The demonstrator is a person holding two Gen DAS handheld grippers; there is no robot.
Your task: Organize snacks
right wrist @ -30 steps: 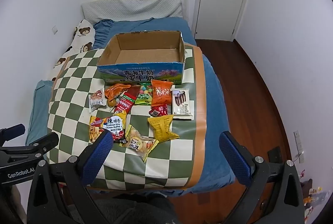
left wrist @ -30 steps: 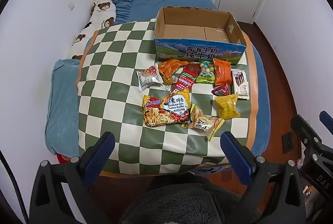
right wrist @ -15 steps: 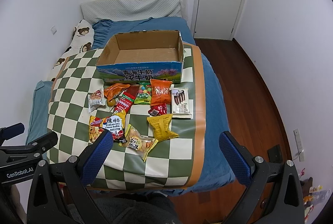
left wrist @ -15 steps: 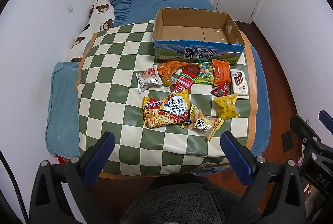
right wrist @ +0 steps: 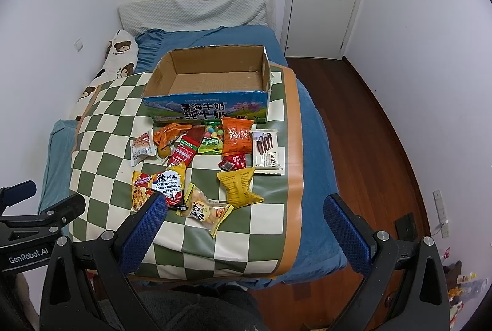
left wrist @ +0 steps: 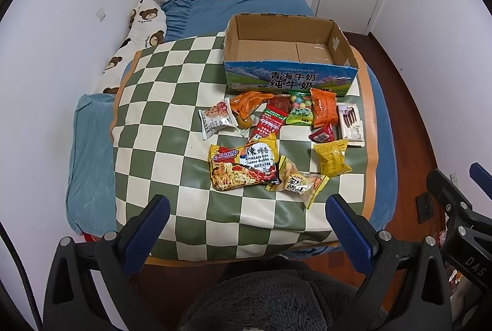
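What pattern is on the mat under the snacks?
A green and cream checkerboard mat with an orange-brown border; clearest in the left wrist view.

A blue bed (left wrist: 92,165) carries a green-checked mat (left wrist: 172,91), on which rest an open cardboard box (left wrist: 289,76) and scattered snack packets (left wrist: 246,168).

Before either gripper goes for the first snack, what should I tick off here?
1. Cardboard box open, nothing inside: ok.
2. Left gripper open, holding nothing: ok.
3. Right gripper open, holding nothing: ok.
4. Snacks all on the checkered mat, none in the box: ok.
5. Noodle packet free to lift: not ok, a yellow snack bag overlaps its edge.
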